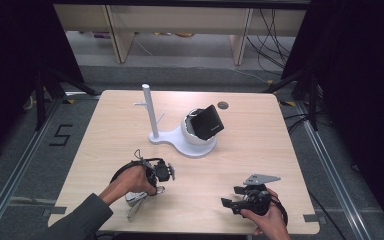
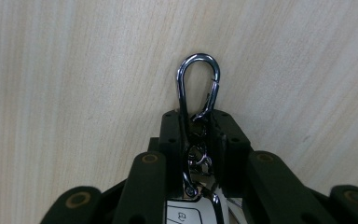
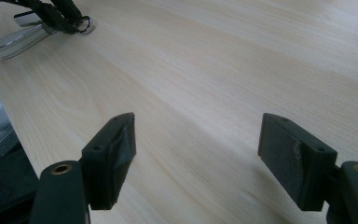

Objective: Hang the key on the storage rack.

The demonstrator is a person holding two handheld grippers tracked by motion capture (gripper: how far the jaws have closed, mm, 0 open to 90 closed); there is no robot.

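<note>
- Carabiner of chrome, pinched at its lower part between the narrow jaws of the left gripper, its loop jutting over the counter
- White key fob hanging at the clip's chain
- Right gripper near the front edge, jaws wide, nothing between them
- White stand behind

Left tool pointing down, jaws clamped; right tool jaws wide.
</note>
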